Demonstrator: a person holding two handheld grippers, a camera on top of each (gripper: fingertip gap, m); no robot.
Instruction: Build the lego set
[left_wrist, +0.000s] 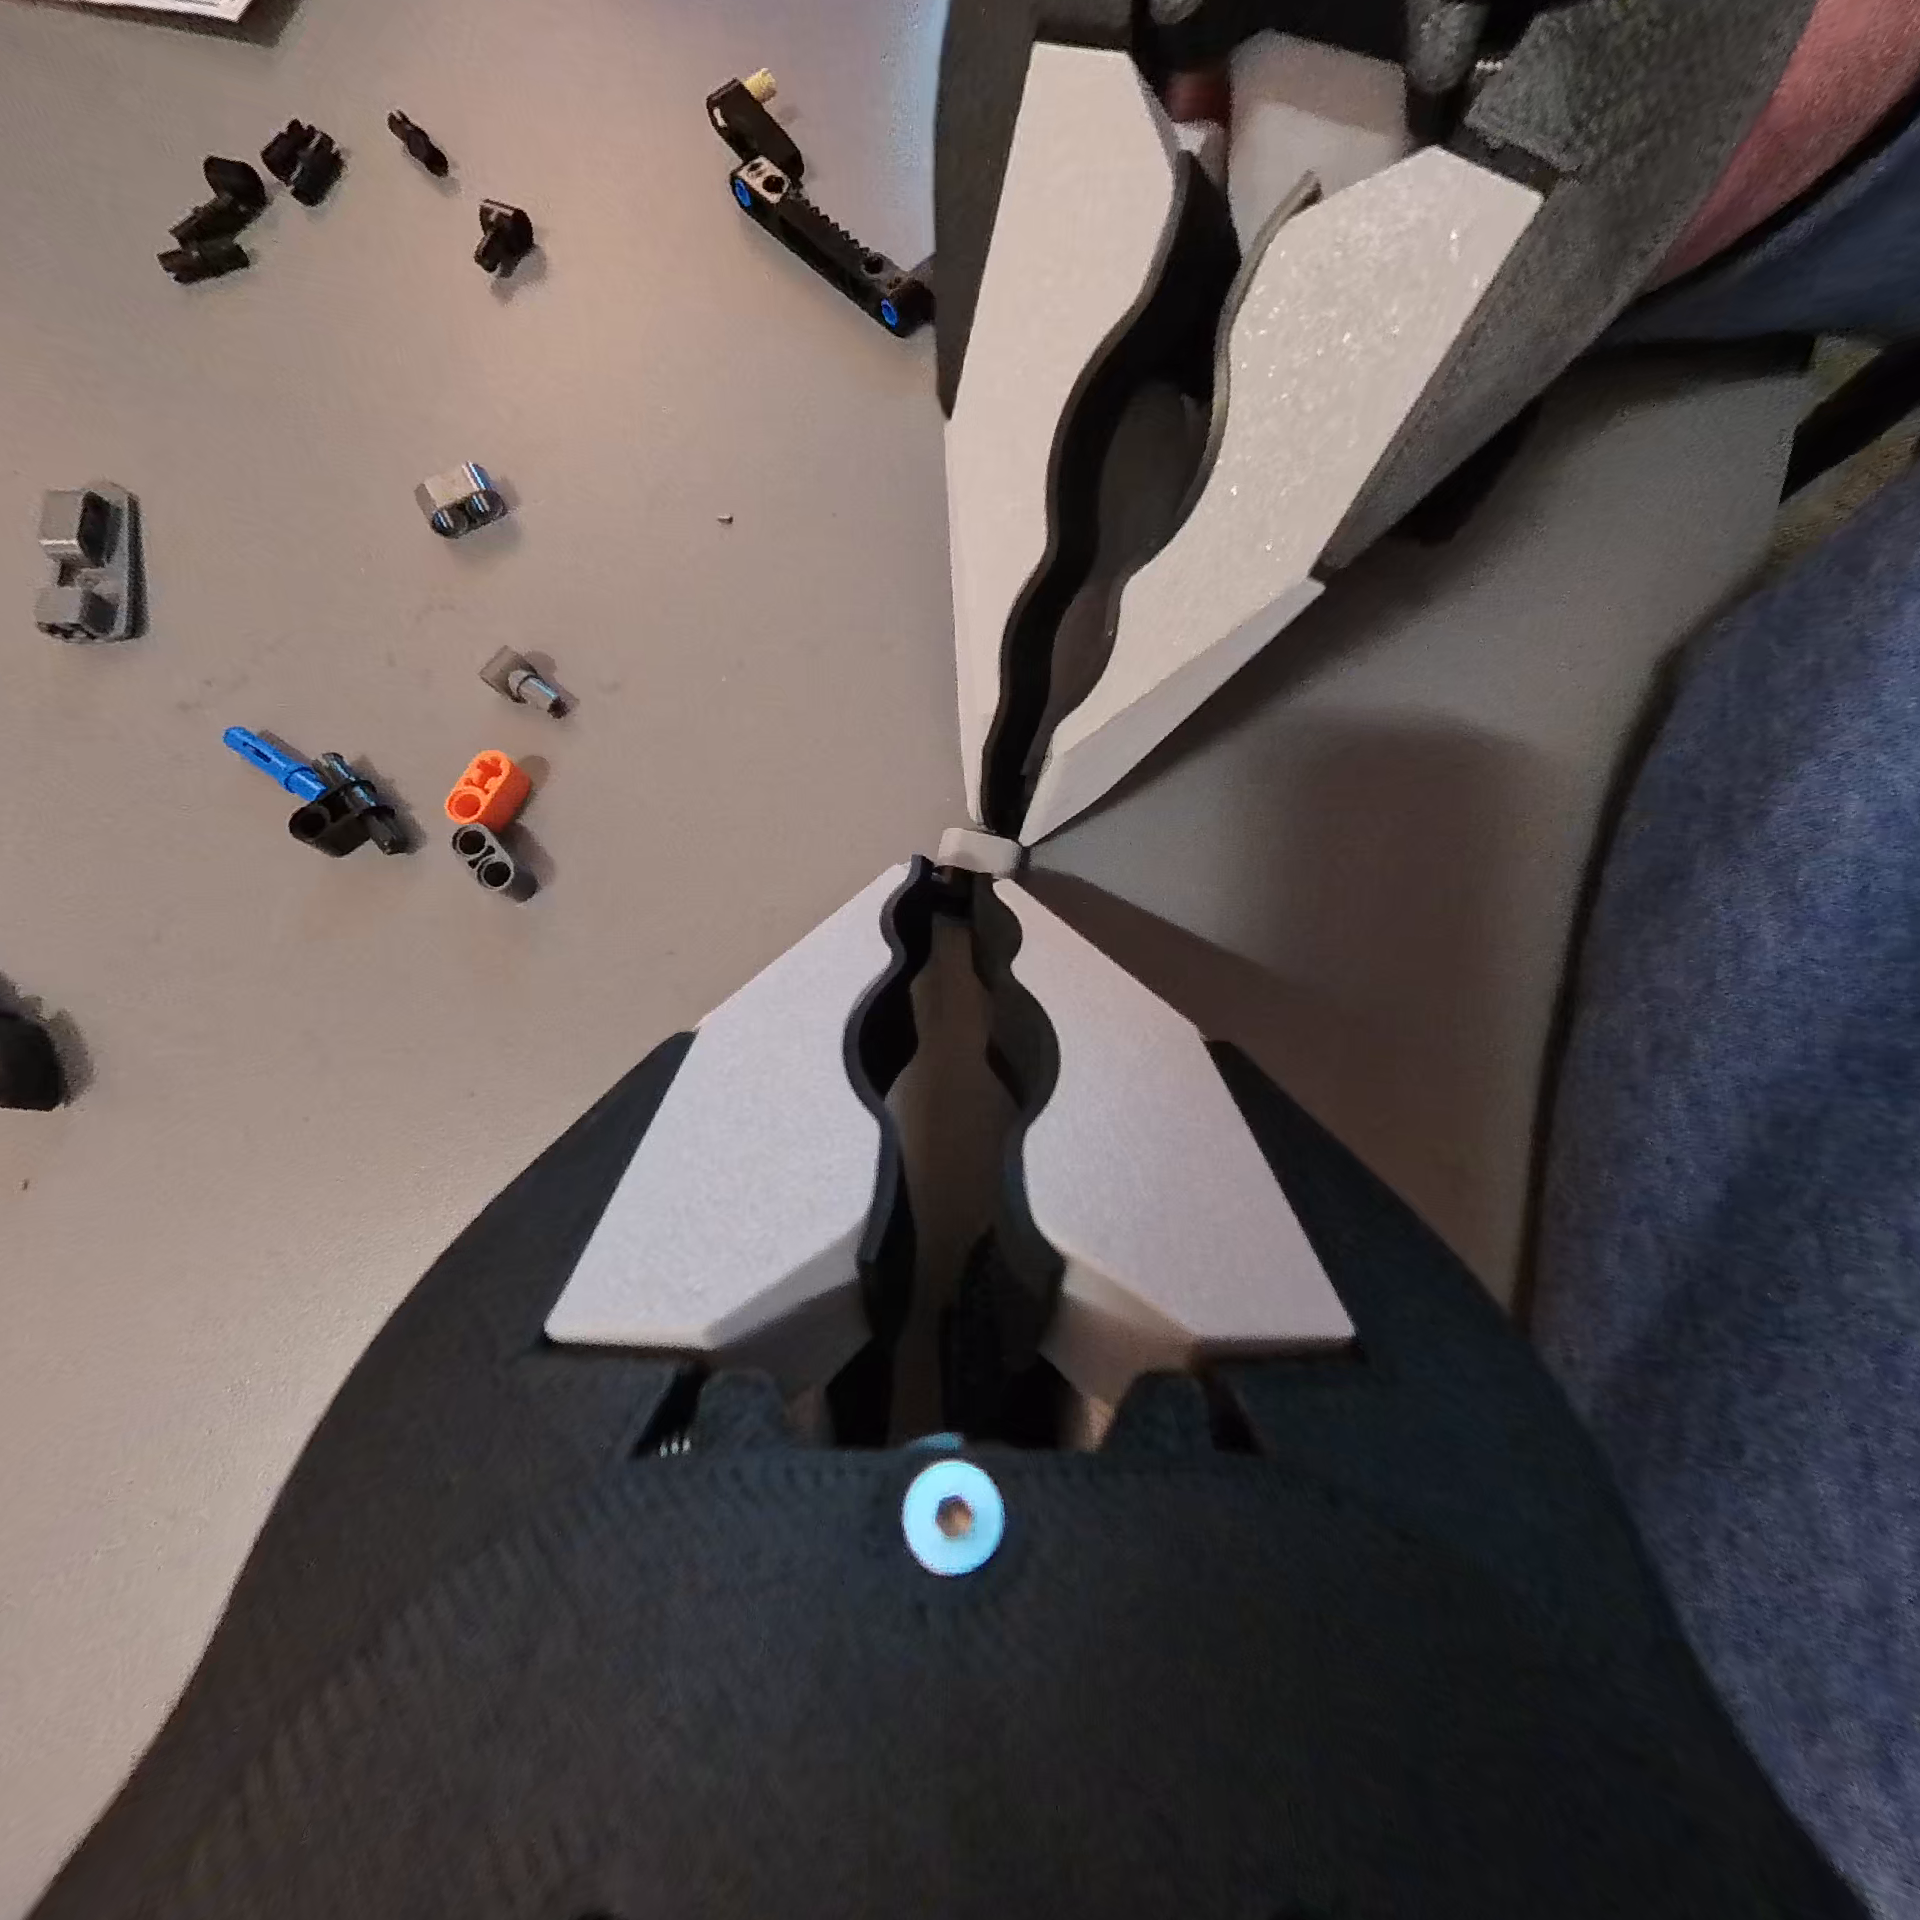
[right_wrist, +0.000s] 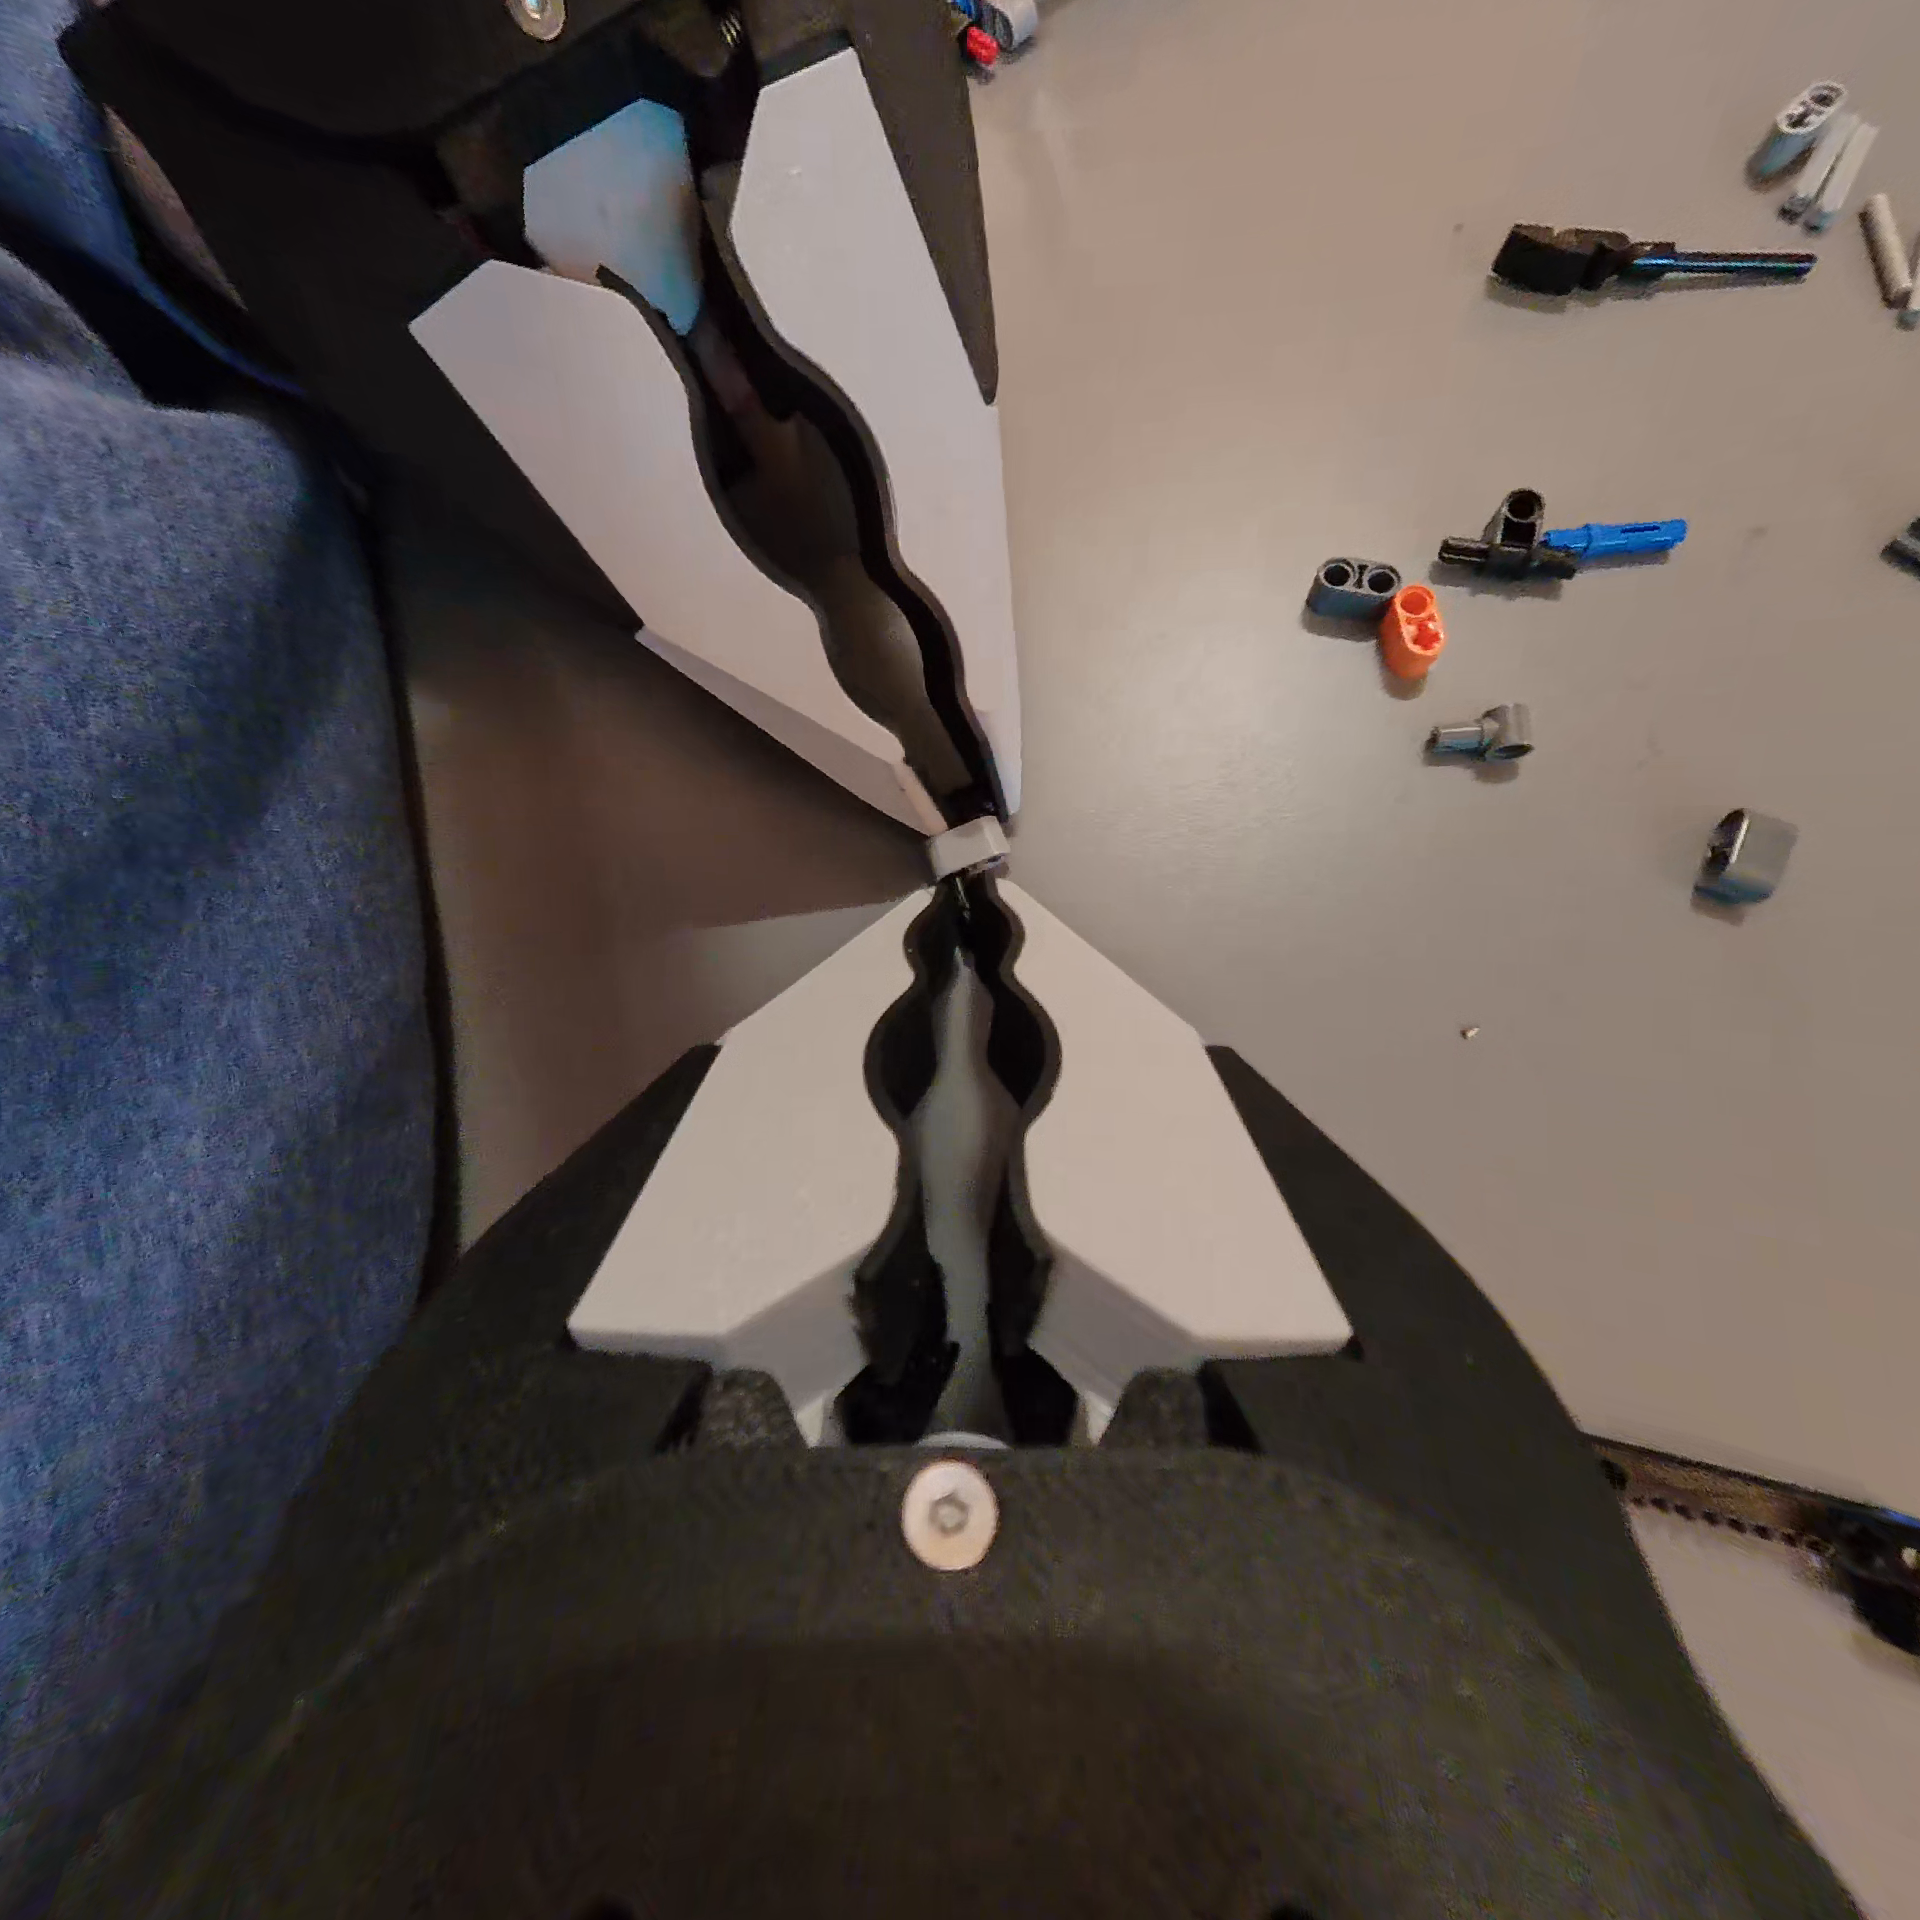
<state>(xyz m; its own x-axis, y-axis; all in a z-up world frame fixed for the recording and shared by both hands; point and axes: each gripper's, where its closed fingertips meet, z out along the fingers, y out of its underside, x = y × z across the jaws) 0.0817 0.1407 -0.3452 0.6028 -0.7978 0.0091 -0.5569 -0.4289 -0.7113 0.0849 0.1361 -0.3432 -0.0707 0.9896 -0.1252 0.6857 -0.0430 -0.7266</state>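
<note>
Lego bush (left_wrist: 979, 850), small, light grey: we log it held above the counter (left_wrist: 644, 1039) between two grippers that meet tip to tip. Our left gripper (left_wrist: 951, 883) has its fingers (left_wrist: 790, 1122) drawn together on a thin black pin (left_wrist: 948, 891) that enters the bush from below in the left wrist view. Our right gripper (left_wrist: 1000, 823) comes in from above in that view, its fingers also together; we cannot tell whether they clamp the bush itself or only press against it. In the right wrist view the bush (right_wrist: 968, 847) sits just beyond our right gripper (right_wrist: 964, 896), with the left gripper (right_wrist: 961, 800) closed against its far side.

Loose pieces, placed from the bush in the left wrist view:
- orange connector (left_wrist: 486, 788) and dark grey two-hole connector (left_wrist: 490, 860), touching, off to the left;
- blue pin (left_wrist: 268, 761) in a black connector (left_wrist: 343, 816), farther left;
- grey pin piece (left_wrist: 528, 681) and grey block (left_wrist: 462, 499), upper left;
- black toothed rack (left_wrist: 831, 244) with blue ends, well above;
- black small parts (left_wrist: 249, 197), far upper left.

Blue denim fabric (left_wrist: 1766, 1039) lies to the right.
</note>
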